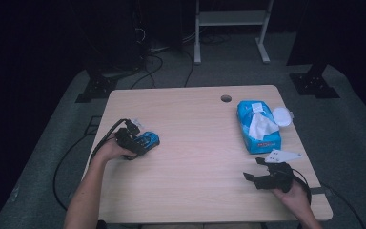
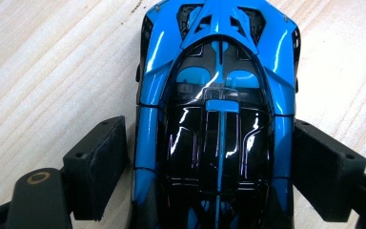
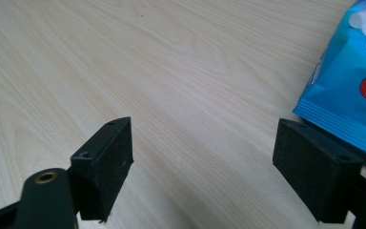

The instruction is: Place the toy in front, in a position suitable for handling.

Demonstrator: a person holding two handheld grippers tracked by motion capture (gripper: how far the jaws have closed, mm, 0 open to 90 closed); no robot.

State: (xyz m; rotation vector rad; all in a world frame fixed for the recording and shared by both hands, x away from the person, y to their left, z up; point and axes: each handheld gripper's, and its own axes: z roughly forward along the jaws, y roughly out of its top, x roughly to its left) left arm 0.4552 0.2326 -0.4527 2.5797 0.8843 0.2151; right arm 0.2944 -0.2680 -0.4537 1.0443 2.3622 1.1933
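A glossy blue and black toy car (image 2: 219,119) stands on the wooden table (image 1: 195,191), at its left side (image 1: 151,139). My left gripper (image 2: 209,157) straddles the car's body from behind. The right pad sits against the car's flank, while a thin gap shows between the left pad (image 2: 100,162) and the car. In the high view the left gripper (image 1: 145,142) lies low on the table in the person's left hand. My right gripper (image 1: 253,168) rests near the front right of the table. Its jaws (image 3: 202,152) stand wide open over bare wood.
A blue pack of tissues (image 1: 259,126) lies at the right, with a white tissue sticking out; its corner (image 3: 348,90) is just beyond the right jaw. A white round lid (image 1: 282,116) sits beside it. A cable hole (image 1: 226,98) is near the far edge.
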